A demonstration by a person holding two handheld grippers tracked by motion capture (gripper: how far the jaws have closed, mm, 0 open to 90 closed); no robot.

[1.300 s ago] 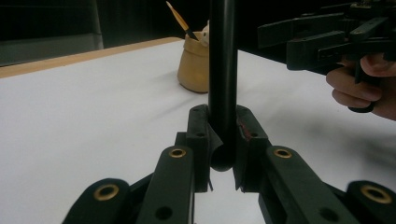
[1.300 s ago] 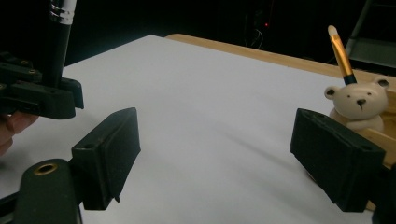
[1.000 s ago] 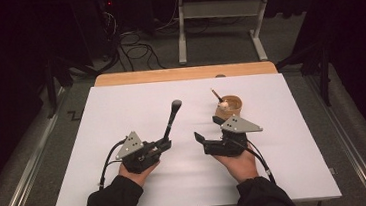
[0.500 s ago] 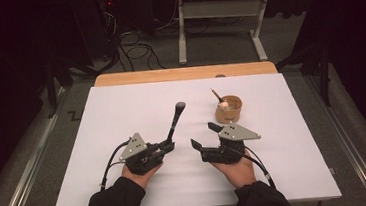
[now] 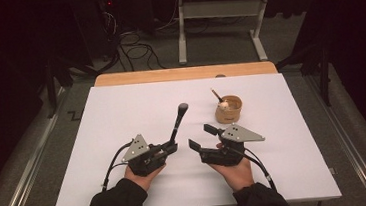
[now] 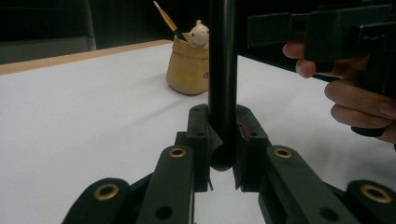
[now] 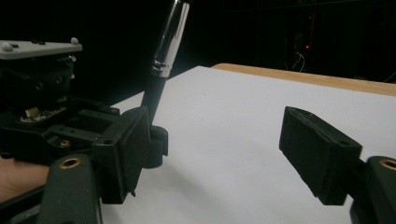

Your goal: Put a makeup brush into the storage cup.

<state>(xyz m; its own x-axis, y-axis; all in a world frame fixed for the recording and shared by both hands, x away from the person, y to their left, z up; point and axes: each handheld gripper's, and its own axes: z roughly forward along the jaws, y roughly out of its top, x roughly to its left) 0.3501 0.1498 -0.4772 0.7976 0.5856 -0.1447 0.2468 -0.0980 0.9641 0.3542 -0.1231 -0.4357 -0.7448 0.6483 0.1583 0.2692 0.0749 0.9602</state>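
A black brush with a silver ferrule stands tilted up off the white table, head away from me. My left gripper is shut on the bottom end of its handle, pads pressed on both sides. My right gripper lies just right of it, jaws pointing left toward the brush. It is open with nothing between its fingers, and its jaws have just been closing a little. The right gripper view looks between the right gripper's pads at bare sheet. A tan cup with a small brush and a figurine stands behind it.
A white sheet covers the table, with a wooden strip along its far edge. Beyond it on the floor are cables and a metal table frame. The tan cup is the only other object on the sheet.
My right gripper has drawn back slightly from the cup toward the front edge and its jaws stand a bit narrower. The left gripper and brush have hardly moved.
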